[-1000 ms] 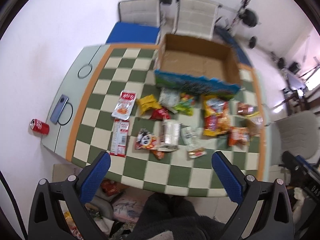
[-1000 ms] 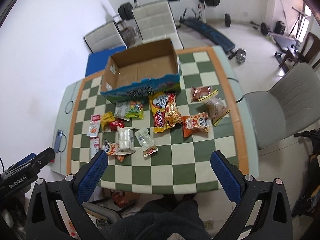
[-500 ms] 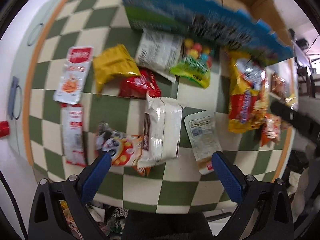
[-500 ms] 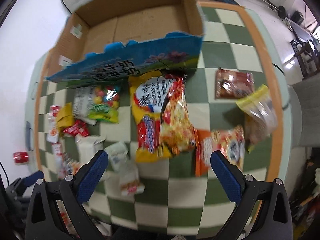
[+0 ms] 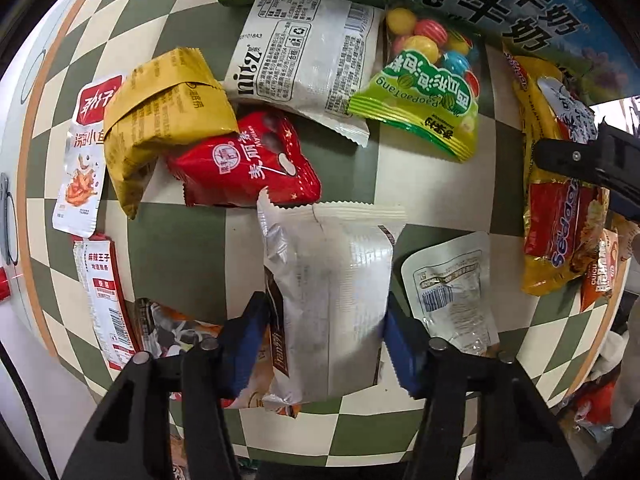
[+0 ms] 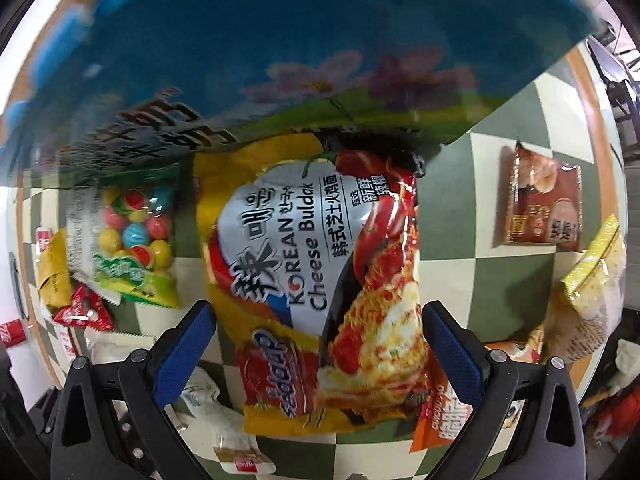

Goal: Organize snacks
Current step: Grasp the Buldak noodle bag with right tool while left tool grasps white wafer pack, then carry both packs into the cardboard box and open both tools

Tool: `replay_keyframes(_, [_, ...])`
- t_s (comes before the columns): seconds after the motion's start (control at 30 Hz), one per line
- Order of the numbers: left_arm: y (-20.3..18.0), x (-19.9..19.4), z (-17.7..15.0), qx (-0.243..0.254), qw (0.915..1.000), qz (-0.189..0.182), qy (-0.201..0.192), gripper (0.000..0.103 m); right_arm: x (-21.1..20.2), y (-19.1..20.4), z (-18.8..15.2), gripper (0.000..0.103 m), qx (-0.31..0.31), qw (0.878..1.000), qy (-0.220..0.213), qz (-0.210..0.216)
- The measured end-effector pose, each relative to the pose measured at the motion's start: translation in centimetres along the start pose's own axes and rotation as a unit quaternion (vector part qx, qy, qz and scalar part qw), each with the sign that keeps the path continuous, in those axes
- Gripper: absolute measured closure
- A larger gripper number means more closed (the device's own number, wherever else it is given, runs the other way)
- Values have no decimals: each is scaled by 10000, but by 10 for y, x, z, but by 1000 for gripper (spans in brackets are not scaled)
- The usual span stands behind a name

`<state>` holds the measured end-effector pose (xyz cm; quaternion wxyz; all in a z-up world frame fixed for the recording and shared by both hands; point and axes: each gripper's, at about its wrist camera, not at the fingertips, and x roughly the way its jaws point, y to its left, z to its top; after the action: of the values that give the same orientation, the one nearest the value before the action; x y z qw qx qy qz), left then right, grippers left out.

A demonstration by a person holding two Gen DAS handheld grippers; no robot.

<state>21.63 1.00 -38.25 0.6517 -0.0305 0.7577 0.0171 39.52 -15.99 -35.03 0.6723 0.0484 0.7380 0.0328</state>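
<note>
Closing on the white packet [image 5: 332,300], the left gripper [image 5: 326,344] needs centred pads; the right gripper [image 6: 318,356], jaws apart, straddles the noodle pack [image 6: 320,280] at 12 o'clock.

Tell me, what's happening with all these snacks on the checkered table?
A person is sorting snacks with two hand-held grippers. The left gripper is closing its jaws around a white packet, its pads against the packet's sides. The right gripper sits open around a big noodle bag, not squeezing it. Other snacks lie on the checkered table, in front of the cardboard box.
</note>
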Motion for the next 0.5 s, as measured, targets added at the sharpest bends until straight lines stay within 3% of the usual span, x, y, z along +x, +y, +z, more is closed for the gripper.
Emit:
replay_keyframes(0.13, [-7, -3, -4, 63, 9999, 79, -116, 51, 10, -5, 6, 2, 228, 9996, 155, 14])
replay_keyframes(0.23, [-11, -14, -8, 77, 9997, 129, -168, 52, 11, -7, 6, 13, 263, 9995, 77, -131])
replay_keyframes(0.5, [-3, -70, -17, 108, 9989, 64, -452, 52, 7, -14, -25, 14, 474, 9988, 12, -73])
